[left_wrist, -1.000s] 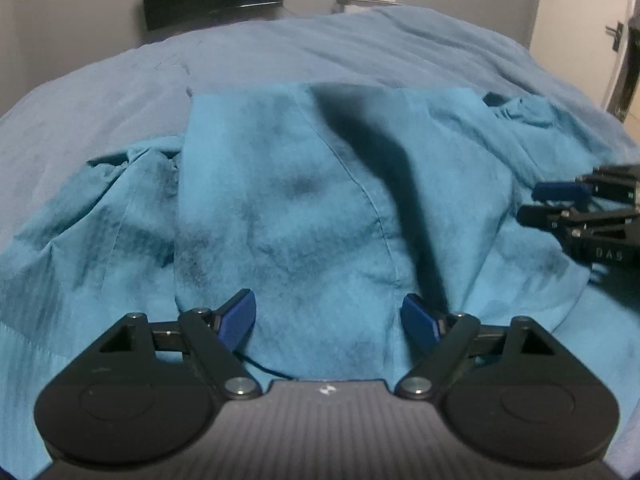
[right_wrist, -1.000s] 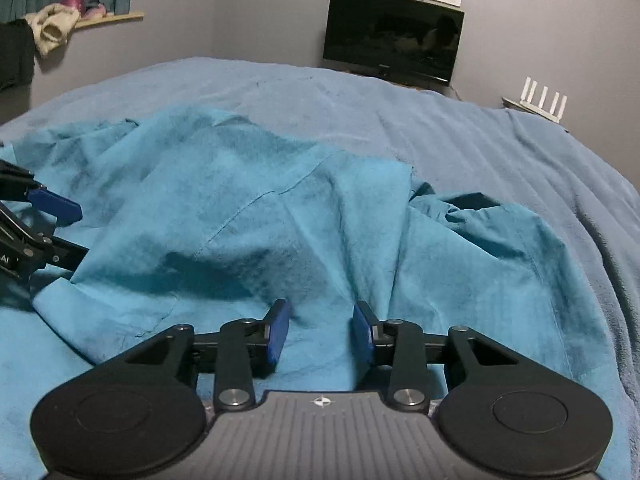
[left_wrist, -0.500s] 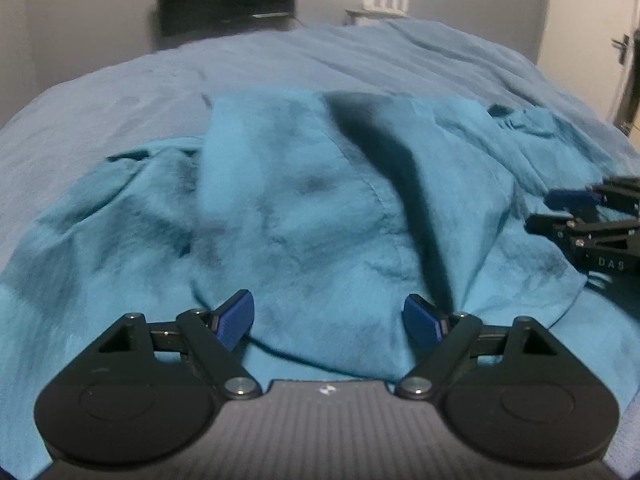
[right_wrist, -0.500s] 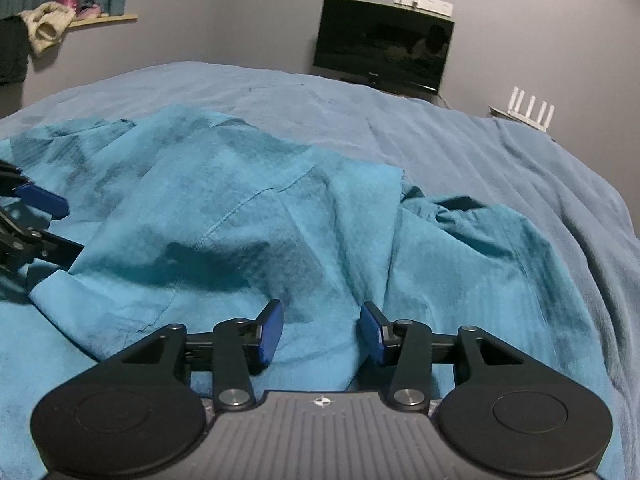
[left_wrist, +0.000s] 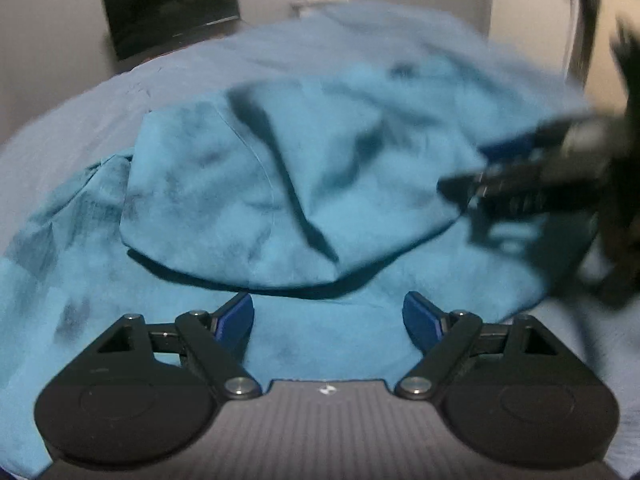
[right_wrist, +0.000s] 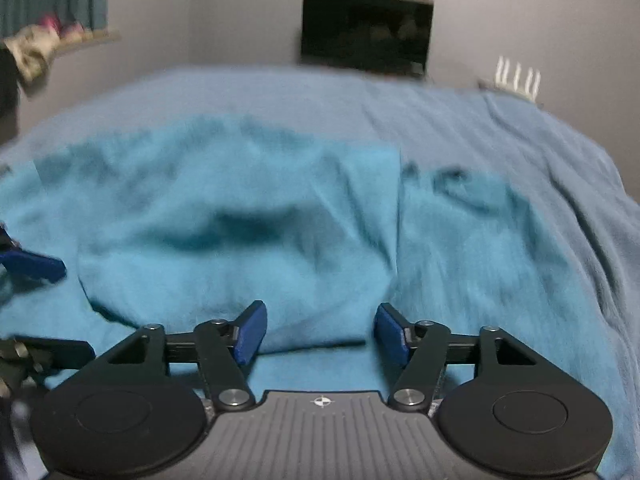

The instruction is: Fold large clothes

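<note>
A large teal garment [left_wrist: 248, 184] [right_wrist: 240, 232] lies spread on the bed, with one part folded over onto itself and its folded edge facing me. My left gripper [left_wrist: 328, 318] is open just short of that edge, nothing between its blue pads. My right gripper [right_wrist: 318, 332] hovers at the folded edge with its jaws opening and nothing gripped. In the left wrist view the right gripper [left_wrist: 516, 168] shows blurred at the right, over the cloth. The left gripper's blue fingertips [right_wrist: 34, 266] show at the left edge of the right wrist view.
A grey-blue bedspread [right_wrist: 500, 128] covers the bed around the garment. A dark TV screen [right_wrist: 366, 32] and a white router [right_wrist: 516, 80] stand against the far wall. A windowsill with clutter [right_wrist: 48, 40] is at the far left. A door [left_wrist: 532, 20] stands at the right.
Both grippers have drawn back from the folded cloth, which now lies past their fingertips. The right gripper's jaws have widened. In the left wrist view, the right gripper looms larger and blurred.
</note>
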{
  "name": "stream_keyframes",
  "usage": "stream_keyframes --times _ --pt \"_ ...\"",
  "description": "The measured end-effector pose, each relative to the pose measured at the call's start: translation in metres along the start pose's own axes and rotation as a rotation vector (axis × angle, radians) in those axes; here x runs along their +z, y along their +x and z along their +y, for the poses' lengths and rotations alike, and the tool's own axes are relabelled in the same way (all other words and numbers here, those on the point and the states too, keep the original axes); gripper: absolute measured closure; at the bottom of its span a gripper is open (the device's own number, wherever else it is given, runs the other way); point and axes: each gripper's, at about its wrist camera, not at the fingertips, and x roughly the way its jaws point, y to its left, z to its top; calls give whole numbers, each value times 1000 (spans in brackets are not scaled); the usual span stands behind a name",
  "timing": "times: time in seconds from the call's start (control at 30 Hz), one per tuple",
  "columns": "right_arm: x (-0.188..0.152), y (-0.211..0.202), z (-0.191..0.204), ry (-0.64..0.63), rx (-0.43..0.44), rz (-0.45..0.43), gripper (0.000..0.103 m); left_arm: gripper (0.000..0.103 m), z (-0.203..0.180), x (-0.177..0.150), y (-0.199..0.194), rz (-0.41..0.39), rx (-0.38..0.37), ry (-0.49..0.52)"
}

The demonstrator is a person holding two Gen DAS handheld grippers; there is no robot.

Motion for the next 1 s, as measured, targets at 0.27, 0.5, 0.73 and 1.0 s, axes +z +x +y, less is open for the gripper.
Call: stream_keyframes --times 0.27,0.5,0.73,1.0 --pt "-4 -70 -63 433 13 -104 15 21 -6 -8 4 30 53 7" --pt "-64 -119 -135 950 -16 0 15 20 0 -8 5 37 38 -23" --pt "-63 -97 -124 906 27 184 1 20 1 -8 5 38 30 -34" --pt "-101 -43 -158 1365 224 155 6 17 11 -8 6 44 -2 -90"
